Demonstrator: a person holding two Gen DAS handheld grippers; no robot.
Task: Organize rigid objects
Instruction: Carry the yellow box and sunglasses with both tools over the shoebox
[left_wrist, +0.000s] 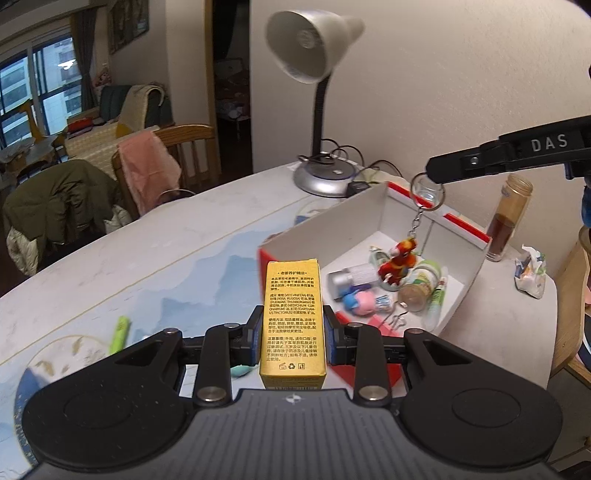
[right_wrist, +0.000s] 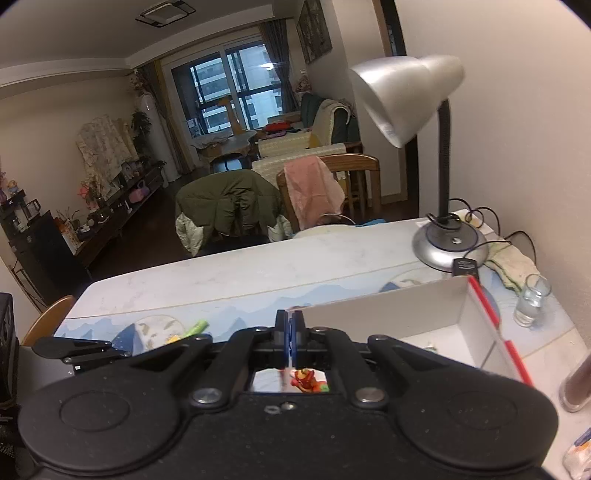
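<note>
My left gripper (left_wrist: 293, 321) is shut on an upright yellow carton (left_wrist: 293, 295) printed with black text, held above the table just left of a white storage box with red outer sides (left_wrist: 373, 210). The box holds several small items, among them a pink toy (left_wrist: 364, 301) and a small jar (left_wrist: 415, 293). My right gripper (left_wrist: 431, 174) reaches in from the right above the box, shut on the ring of a keychain whose red toy figure (left_wrist: 399, 260) dangles over the box. In the right wrist view the right gripper (right_wrist: 290, 332) is shut, and the red toy (right_wrist: 308, 380) shows below it.
A silver desk lamp (left_wrist: 314, 55) stands behind the box, cables by its base (left_wrist: 325, 179). A tall brown jar (left_wrist: 508, 221) and a crumpled wrapper (left_wrist: 532, 269) sit right of the box. A small glass (right_wrist: 532, 302) stands behind it. A green tube (left_wrist: 120, 332) lies on the tablecloth. Chairs (left_wrist: 177, 158) line the far edge.
</note>
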